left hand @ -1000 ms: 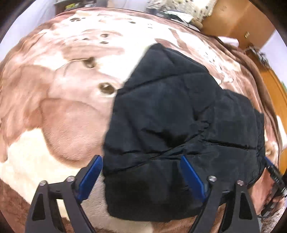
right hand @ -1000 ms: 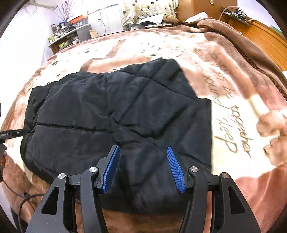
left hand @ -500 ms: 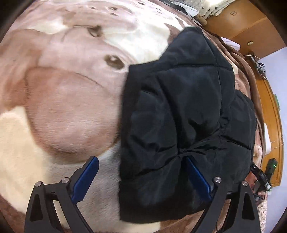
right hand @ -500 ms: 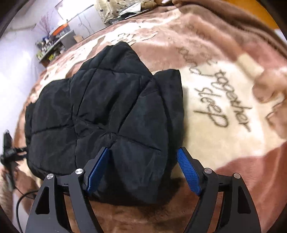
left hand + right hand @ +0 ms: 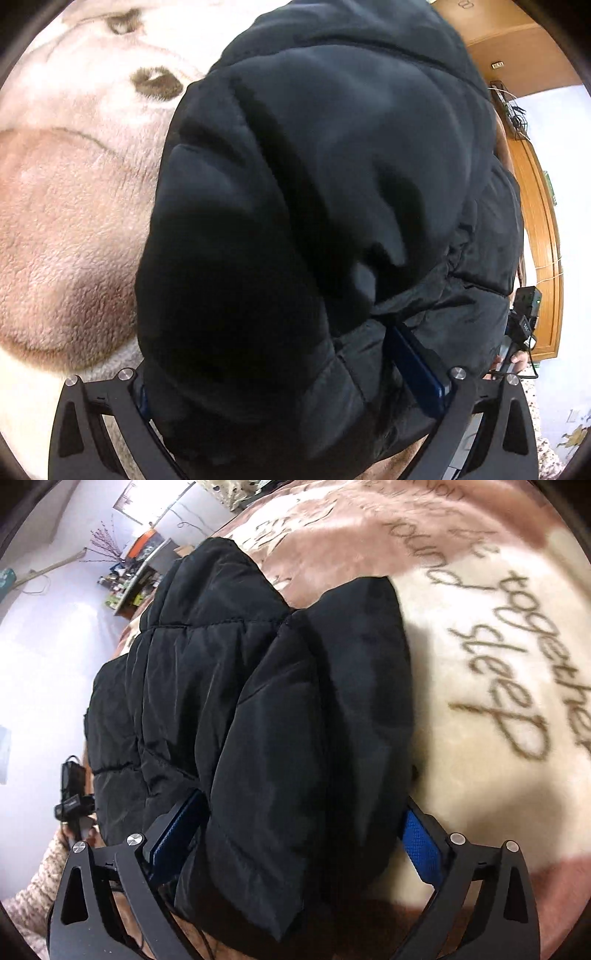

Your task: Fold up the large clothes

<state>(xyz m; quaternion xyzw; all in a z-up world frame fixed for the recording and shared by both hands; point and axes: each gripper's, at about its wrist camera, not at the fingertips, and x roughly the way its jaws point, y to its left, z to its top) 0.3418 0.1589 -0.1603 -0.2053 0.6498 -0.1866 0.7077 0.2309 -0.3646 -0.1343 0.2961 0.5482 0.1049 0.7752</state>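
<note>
The black puffer jacket (image 5: 258, 709) lies on the bed's blanket (image 5: 480, 775), already doubled into a thick bundle; at least one more fold looks left. Both the left gripper (image 5: 291, 384) and right gripper (image 5: 299, 834) straddle its near edge, fingers opening wide, gripping nothing yet. The blanket reads "together" and "sleep".
</note>
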